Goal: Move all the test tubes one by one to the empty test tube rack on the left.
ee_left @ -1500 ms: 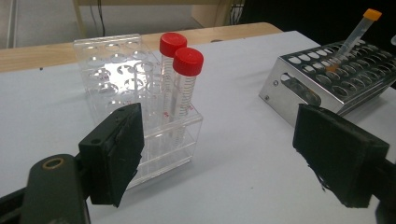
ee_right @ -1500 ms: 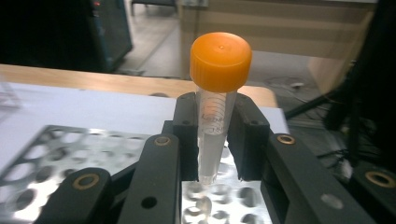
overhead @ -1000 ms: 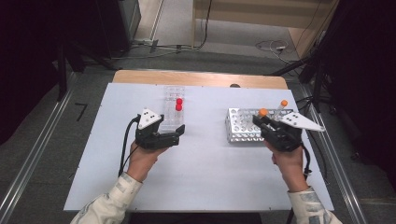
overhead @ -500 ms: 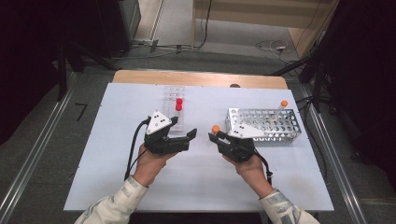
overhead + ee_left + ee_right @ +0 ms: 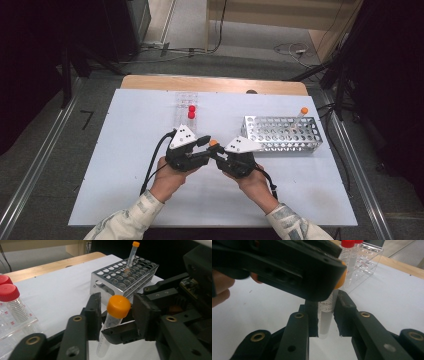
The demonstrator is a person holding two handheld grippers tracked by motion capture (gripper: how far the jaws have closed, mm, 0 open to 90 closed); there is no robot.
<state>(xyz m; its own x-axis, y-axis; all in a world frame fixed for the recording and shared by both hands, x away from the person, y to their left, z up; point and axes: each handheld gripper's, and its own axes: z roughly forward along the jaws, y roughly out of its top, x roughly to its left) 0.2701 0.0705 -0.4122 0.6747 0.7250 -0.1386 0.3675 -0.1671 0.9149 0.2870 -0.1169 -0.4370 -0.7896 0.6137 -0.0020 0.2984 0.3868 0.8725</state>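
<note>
Near the middle of the high view, the left gripper (image 5: pixel 204 141) and right gripper (image 5: pixel 218 151) meet tip to tip over the white table (image 5: pixel 125 150). Between them stands an orange-capped tube (image 5: pixel 113 317). The right gripper's jaws are clamped on its clear body, low in the right gripper view. The left gripper's jaws flank its cap, parted and not touching it. At upper right of the left gripper view sits a metal rack (image 5: pixel 120 281); at left, red-capped tubes (image 5: pixel 11 296).
</note>
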